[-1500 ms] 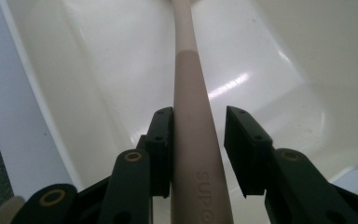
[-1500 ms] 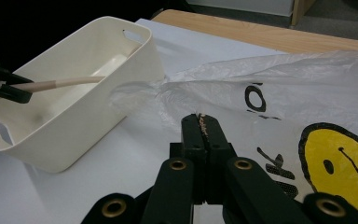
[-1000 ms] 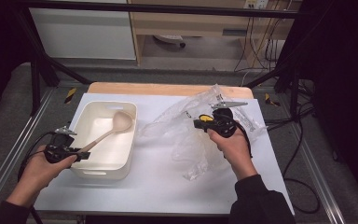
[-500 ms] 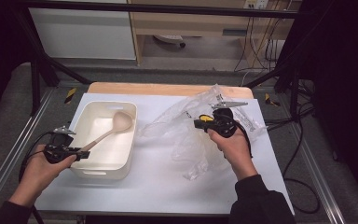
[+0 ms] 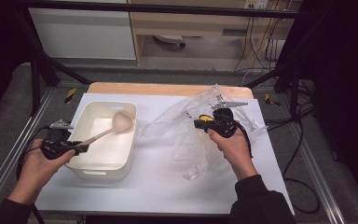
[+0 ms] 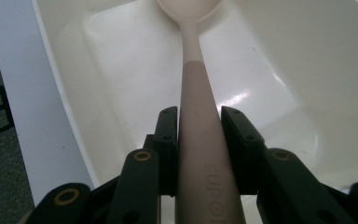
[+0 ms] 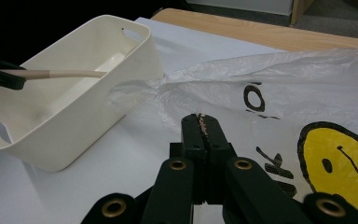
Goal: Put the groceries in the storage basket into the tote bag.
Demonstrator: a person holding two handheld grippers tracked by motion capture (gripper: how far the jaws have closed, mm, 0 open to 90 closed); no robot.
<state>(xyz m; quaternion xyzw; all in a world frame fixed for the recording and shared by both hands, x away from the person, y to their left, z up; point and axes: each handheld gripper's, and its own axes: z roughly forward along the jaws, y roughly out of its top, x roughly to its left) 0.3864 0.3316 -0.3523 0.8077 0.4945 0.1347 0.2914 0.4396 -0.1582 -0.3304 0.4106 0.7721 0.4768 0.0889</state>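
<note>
Table (image 5: 135,186), white-topped with a wooden far edge; bears every item below. Landmark for all positions: the cream bin.

Plastic bag (image 5: 191,126), clear and crumpled, printed with a yellow smiley face and black lettering; lies to the right of the bin, one loose end reaching almost to the bin's right wall. Judged very light, limp and slippery; it will not keep a shape and will sag from any hold. A gathered fold or edge is the better place to pinch than a flat panel.

Bin (image 5: 86,119), cream plastic, rectangular, with slot handles in the short walls. Judged rigid and light, smooth-sided; the rim or handle slots offer the surest hold.

Right gripper (image 7: 204,125), to the right of the bin, over the bag. Jaws pressed together with a thin fold of the bag film apparently nipped at the tips; the film there is too fine to be certain.

Left gripper (image 6: 198,126), at the bin's near-left corner. Jaws closed snugly on the spoon's handle, gripping its tan part just behind the colour change.

Spoon (image 5: 114,126), tan handle and pale bowl; held slanting over the bin's interior, bowl toward the far right corner. Judged stiff, light and smooth; the mid-handle hold leaves the bowl end free to swing if the grip slackens.
</note>
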